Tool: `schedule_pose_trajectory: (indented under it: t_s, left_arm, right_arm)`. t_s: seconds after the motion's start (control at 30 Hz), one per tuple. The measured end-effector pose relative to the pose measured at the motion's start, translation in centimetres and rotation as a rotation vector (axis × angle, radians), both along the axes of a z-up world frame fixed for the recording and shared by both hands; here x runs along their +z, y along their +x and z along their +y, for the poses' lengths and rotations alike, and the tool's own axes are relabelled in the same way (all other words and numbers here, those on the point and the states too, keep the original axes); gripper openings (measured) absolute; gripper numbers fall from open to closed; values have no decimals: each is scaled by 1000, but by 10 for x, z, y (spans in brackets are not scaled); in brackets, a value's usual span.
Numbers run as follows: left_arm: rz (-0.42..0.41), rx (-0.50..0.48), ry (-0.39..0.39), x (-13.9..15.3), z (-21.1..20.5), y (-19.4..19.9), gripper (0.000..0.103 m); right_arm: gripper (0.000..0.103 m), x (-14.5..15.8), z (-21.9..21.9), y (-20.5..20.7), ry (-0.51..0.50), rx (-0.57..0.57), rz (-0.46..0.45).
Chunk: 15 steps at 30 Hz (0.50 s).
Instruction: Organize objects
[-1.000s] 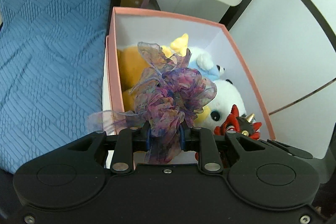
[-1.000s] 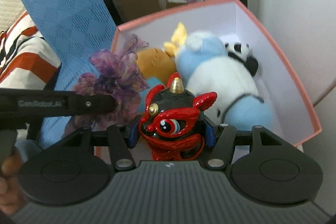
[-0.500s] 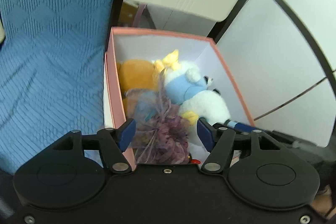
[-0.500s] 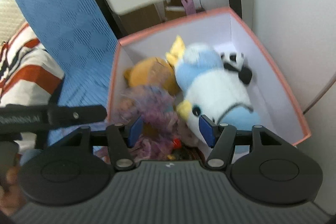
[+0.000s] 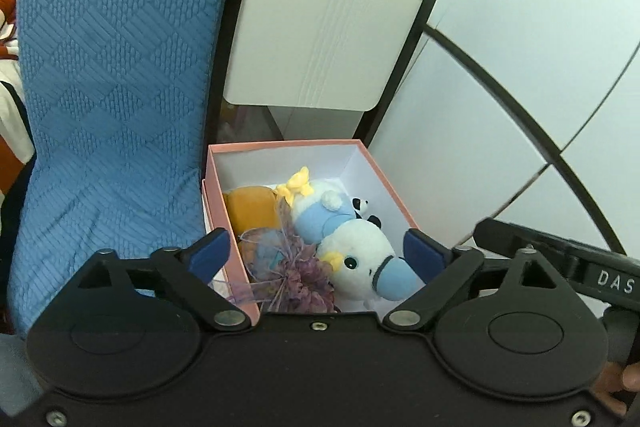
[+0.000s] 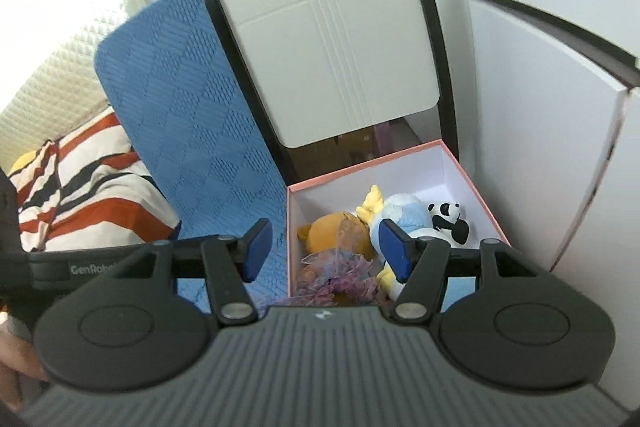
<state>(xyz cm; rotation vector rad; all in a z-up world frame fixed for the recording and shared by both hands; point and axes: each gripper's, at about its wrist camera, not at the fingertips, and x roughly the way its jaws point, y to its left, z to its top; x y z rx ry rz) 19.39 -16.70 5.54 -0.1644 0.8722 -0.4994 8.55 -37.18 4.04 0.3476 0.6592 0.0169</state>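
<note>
- The purple ribbon bow (image 5: 298,277) lies inside the pink box (image 5: 394,195), at its near end, touching the blue-and-white plush (image 5: 360,263) on its right.
- An orange plush (image 5: 250,207) sits behind the bow; a small panda (image 6: 446,217) lies beyond the blue-and-white plush.
- The left tongs (image 5: 316,253) are spread wide and carry nothing, raised above the box.
- The right tongs (image 6: 324,249) are likewise released and bare.
- A blue quilted cushion (image 5: 112,87) stands left of the box, a beige chair back (image 6: 336,67) behind it.

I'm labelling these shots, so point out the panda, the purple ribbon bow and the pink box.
panda (image 6: 444,214): right wrist view, its white belly.
purple ribbon bow (image 5: 296,273): left wrist view, its gathered middle.
pink box (image 5: 394,187): left wrist view, right rim.
</note>
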Motion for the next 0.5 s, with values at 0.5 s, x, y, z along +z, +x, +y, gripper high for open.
schedule_pose_trajectory:
  t_s: [0.5]
  left_arm:
    - [-49,-67,50,-30,21,-52,102]
  right_arm:
    - [62,-40,32,-58,18,-90,12]
